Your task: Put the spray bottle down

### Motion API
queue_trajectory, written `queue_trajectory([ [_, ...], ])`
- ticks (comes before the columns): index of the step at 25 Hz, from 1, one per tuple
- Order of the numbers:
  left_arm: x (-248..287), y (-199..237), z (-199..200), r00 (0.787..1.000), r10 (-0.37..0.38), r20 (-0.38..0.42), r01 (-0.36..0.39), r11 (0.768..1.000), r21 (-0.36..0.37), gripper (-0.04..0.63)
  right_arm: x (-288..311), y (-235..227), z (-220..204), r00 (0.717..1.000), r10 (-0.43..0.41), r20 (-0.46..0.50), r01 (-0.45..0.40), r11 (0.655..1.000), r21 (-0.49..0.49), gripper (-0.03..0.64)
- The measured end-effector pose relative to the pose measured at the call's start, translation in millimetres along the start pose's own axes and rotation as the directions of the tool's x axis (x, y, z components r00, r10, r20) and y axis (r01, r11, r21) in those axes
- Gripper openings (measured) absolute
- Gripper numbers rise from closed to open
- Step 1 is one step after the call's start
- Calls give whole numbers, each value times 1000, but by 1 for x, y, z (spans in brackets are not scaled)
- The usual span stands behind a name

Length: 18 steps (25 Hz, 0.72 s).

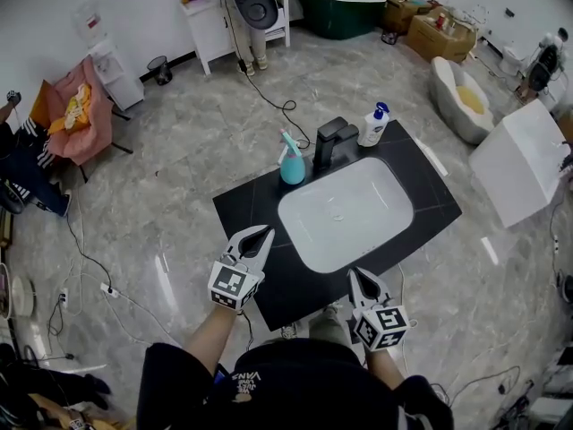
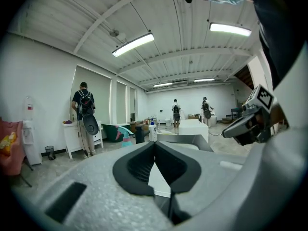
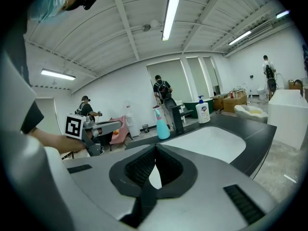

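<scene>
The teal spray bottle [image 1: 291, 161] stands upright on the black counter [image 1: 246, 211], left of the black faucet [image 1: 329, 141]; no gripper touches it. It also shows far off as the bottle [image 2: 125, 138] in the left gripper view and as the bottle [image 3: 161, 124] in the right gripper view. My left gripper [image 1: 262, 234] hovers over the counter's near-left edge, shut and empty, jaw tips meeting [image 2: 154, 143]. My right gripper [image 1: 354, 279] sits at the counter's near edge, shut with nothing between its jaws [image 3: 155, 149].
A white sink basin [image 1: 347, 211] fills the counter's middle. A white soap pump bottle [image 1: 374, 125] stands right of the faucet. People stand far back near a white cabinet [image 1: 212, 25]. A white box [image 1: 523, 159] is at the right, cables on the floor.
</scene>
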State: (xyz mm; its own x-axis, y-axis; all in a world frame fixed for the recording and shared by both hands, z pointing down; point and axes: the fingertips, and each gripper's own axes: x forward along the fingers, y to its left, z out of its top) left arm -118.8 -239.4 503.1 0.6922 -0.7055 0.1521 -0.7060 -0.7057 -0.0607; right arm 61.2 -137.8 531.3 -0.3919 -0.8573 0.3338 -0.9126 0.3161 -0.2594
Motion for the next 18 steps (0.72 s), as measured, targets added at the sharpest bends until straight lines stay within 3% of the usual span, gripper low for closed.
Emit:
queue_trajectory([
  [8,-57,-19,3,1000,-11,17,11,1000,-24,18,-16,26,-7,1000,-7,25,7,1000,-2,2],
  [18,-115,-31,-22,999,30,-12,-31,996,-88,18,-25,55,-26,1000,6,17,-6,1000,1,2],
])
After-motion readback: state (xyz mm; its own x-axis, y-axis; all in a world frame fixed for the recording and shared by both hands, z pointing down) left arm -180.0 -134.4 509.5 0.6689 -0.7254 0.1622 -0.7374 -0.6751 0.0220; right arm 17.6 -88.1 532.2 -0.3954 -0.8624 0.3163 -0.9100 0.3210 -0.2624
